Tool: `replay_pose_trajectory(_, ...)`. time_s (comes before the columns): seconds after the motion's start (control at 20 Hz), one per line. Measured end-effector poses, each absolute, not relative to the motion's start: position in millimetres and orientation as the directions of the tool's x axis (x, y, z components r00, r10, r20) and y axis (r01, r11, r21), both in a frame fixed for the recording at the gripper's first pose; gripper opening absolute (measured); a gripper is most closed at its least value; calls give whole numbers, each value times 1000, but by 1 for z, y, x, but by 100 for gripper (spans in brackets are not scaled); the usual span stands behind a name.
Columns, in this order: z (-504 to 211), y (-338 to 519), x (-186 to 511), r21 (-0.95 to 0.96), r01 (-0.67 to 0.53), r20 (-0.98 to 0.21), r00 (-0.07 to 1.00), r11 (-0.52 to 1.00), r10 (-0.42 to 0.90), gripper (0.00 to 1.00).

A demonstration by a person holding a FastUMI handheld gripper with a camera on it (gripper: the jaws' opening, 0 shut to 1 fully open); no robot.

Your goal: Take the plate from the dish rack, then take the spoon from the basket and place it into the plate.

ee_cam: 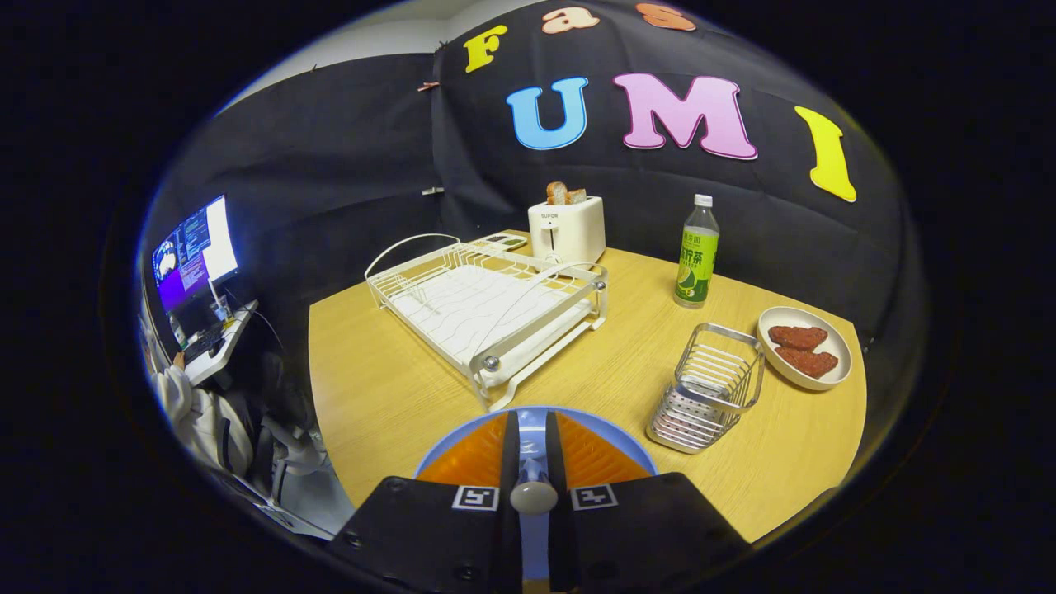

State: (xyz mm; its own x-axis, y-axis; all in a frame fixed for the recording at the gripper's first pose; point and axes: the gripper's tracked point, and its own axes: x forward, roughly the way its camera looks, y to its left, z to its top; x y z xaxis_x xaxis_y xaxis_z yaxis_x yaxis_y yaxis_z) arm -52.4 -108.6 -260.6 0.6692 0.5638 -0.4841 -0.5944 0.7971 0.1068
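Spoon (533,493) pinched in my hand-held gripper (533,462), fingers nearly together on it, right over blue-rimmed plate (602,433). Rack (487,309) is bare, basket (709,388) sits beside plate. Looks like last step: lower & let go onto plate.

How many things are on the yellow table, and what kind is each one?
Dish rack: 1
Toaster: 1
Bottle: 1
Wire basket: 1
Bowl of brown food: 1
Blue plate: 1
Spoon, pinched by the hand-held gripper over the plate: 1
Total: 7
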Motion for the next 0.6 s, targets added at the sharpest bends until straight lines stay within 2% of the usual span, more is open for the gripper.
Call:
replay_pose_trajectory(0.35, -285, -126, -67, 101, -585, -553, 639, 805, 534, 19)
replay_pose_trajectory(0.55, -277, -129, -58, 121, -547, -541, 663, 828, 517, 21)
replay_pose_trajectory(0.6, -271, -130, -56, 126, -538, -532, 672, 833, 515, 28)
